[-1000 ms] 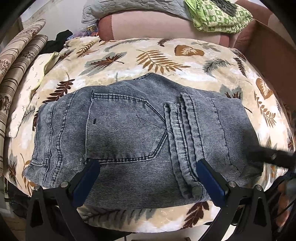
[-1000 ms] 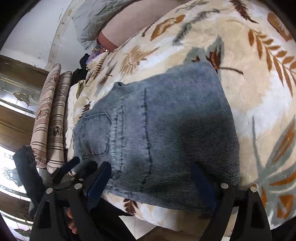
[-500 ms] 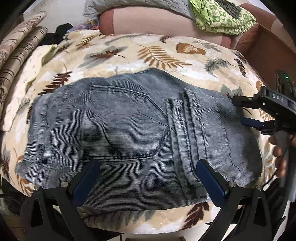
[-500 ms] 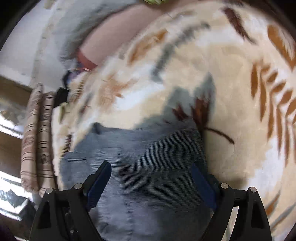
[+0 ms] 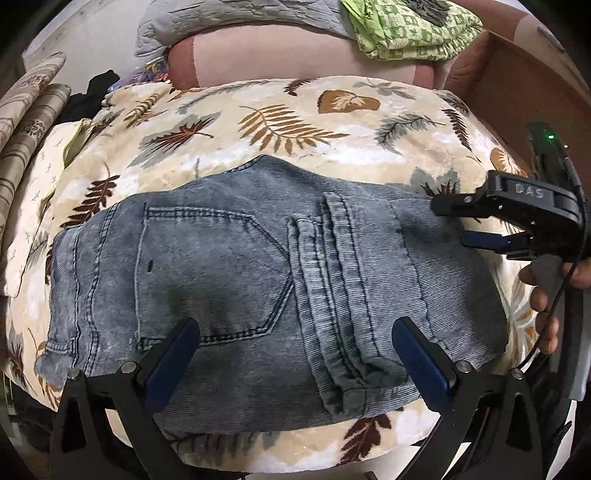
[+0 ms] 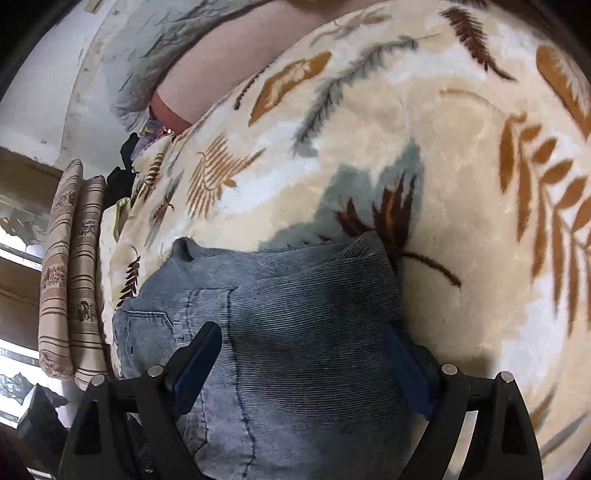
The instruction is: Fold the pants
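folded jeans (image 5: 258,288) on leaf blanket (image 5: 295,122), both tongs spread wide, right tongs (image 6: 306,362) over hem

Ahead of the left gripper's (image 5: 295,362) wide-spread fingers, the folded jeans (image 5: 258,280) fill the span between both fingertips, lying flat on the leaf-print blanket (image 5: 295,122). Beyond the jeans the blanket runs bare up to a pink bolster (image 5: 295,55) topped by a grey quilt (image 5: 240,14) and a green patterned cloth (image 5: 410,29), which close off the far side. To the right of the right-hand finger, the right gripper (image 5: 461,221) hovers over the jeans' edge. Rolled striped cushions (image 5: 26,122) stand left of the left-hand finger. A brown board (image 5: 517,92) walls the far right. Ahead of the right gripper's (image 6: 306,365) fingers, past the denim, lies open blanket.
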`<state>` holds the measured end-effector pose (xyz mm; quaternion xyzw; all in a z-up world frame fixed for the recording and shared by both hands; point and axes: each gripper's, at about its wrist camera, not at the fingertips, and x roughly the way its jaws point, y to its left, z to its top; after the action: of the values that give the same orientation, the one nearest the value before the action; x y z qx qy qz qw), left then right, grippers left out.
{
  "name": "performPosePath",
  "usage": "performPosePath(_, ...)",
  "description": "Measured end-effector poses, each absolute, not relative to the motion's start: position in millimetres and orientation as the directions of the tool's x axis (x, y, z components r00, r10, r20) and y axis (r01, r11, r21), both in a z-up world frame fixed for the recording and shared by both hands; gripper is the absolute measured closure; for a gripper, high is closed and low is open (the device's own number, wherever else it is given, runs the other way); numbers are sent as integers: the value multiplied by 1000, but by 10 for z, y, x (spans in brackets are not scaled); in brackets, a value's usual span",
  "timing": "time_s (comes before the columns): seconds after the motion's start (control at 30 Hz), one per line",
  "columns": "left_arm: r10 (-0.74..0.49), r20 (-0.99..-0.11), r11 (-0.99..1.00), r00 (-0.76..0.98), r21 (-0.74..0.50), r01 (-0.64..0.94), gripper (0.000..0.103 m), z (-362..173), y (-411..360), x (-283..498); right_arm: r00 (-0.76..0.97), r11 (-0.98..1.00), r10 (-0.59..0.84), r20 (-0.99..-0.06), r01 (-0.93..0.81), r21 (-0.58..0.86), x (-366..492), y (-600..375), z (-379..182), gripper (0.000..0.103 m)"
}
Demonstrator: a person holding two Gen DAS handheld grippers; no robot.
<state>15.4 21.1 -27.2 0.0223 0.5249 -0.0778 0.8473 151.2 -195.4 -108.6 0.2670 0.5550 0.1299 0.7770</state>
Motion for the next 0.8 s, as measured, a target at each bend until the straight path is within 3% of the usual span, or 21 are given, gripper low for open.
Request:
performPosePath(0.17,-110,-897,991,429,-65,118,0,-300,321,163,387,821,514,-765,38,570,1476,-1857,-850,13)
performPosePath(0.3,-118,-891,990,438,-69,125,0,-263,316,158,318,846,482,-817,74,528,1557,-1841,-1124,13)
performPosePath(0.53,-126,-892,989,435,-81,120,0,-270,329,174,390,838,494,-777,25,545,1439,-1839,-814,13)
performPosePath(0.67,-125,-887,988,445,-73,133,0,-242,312,151,334,844,475,-814,90,529,1540,-1910,-1140,12)
performPosePath(0.8,-112,-889,991,444,-68,112,0,-240,362,138,359,830,495,-791,73,553,1488,-1891,-969,13)
